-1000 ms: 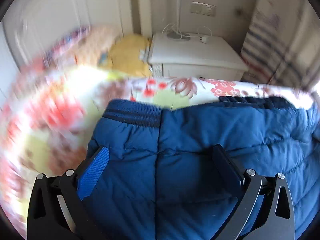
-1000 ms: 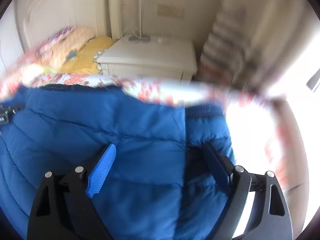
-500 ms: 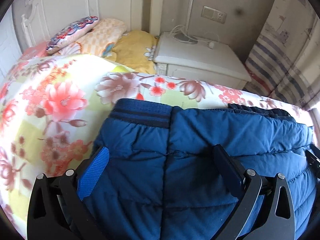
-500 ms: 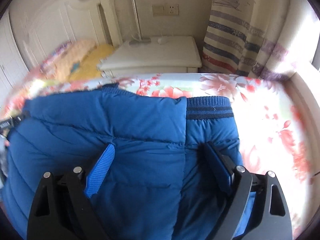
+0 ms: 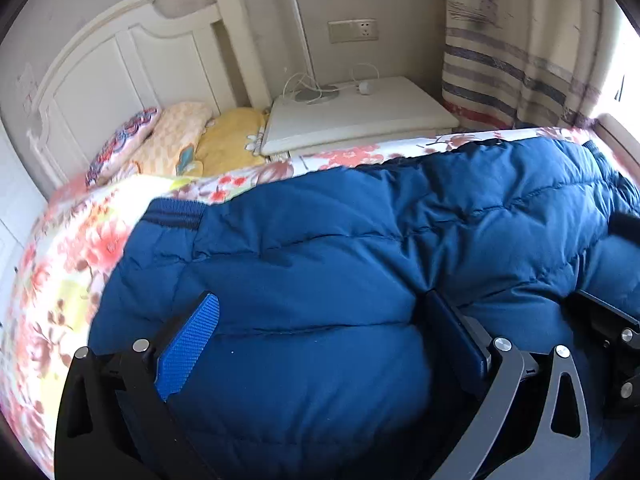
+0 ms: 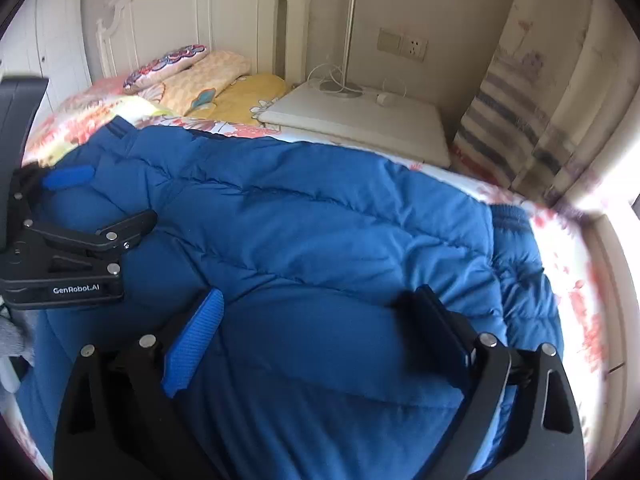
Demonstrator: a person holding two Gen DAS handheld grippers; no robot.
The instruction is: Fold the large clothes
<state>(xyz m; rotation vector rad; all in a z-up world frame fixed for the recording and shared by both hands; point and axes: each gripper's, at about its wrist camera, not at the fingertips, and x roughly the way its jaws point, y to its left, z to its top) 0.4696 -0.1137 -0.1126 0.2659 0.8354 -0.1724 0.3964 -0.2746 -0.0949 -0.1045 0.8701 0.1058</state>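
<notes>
A large blue quilted puffer jacket [image 5: 340, 240] lies spread across the floral bedspread [image 5: 72, 248], its ribbed cuff [image 5: 172, 212] at the left. It also fills the right wrist view [image 6: 320, 220], with a ribbed cuff [image 6: 512, 220] at the right. My left gripper [image 5: 320, 320] is open, its fingers wide apart with the puffy fabric bulging between them. My right gripper [image 6: 316, 316] is open the same way over the jacket. The left gripper also shows in the right wrist view [image 6: 80, 216], and the right gripper's edge shows at the right of the left wrist view [image 5: 612, 328].
Pillows [image 5: 172, 140] lie at the white headboard [image 5: 120, 64]. A white nightstand [image 5: 356, 116] with a lamp base and cable stands beside the bed. A striped curtain [image 5: 520, 52] hangs at the right by a bright window.
Both grippers have tilted up and moved closer together over the jacket. The jacket's near part now bulges higher between the fingers. The grippers stay open.
</notes>
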